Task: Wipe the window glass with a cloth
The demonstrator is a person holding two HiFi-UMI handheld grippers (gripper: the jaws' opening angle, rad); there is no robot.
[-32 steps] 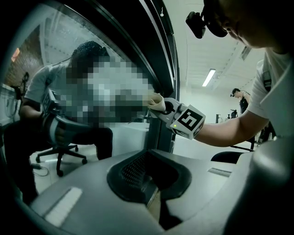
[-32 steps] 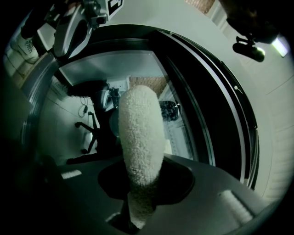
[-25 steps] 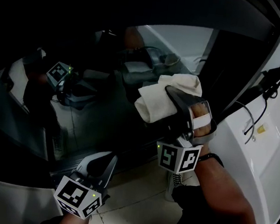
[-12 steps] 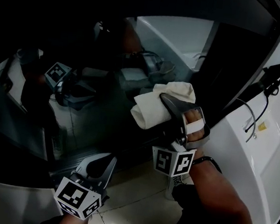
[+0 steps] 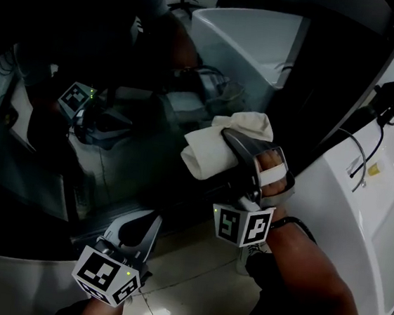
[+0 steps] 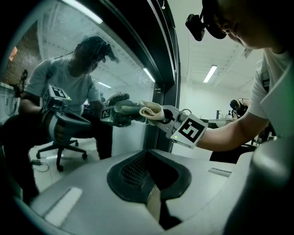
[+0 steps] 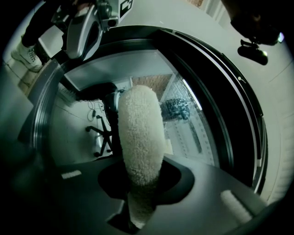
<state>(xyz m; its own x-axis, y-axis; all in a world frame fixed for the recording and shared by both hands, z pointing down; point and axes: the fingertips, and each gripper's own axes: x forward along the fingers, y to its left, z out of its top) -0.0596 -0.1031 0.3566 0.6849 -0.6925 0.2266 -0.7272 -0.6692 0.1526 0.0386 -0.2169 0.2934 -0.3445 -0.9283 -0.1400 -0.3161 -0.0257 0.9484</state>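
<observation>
Ahead of the right tool [image 5: 233,142], head view: folded cloth [image 5: 216,148] pinched in its jaws, pressed to the window glass [image 5: 112,158]; left tool [image 5: 140,224] hangs low | left gripper view: jaws together, empty | right gripper view: nubbly cloth looks soft, light, limp; best held at its bunched fold | no readable writing, only square markers

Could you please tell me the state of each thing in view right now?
Glass: dark, reflective.
Cloth: bunched, clamped, touching the glass.
Right gripper: shut on the cloth.
Left gripper: shut, empty, held low.
</observation>
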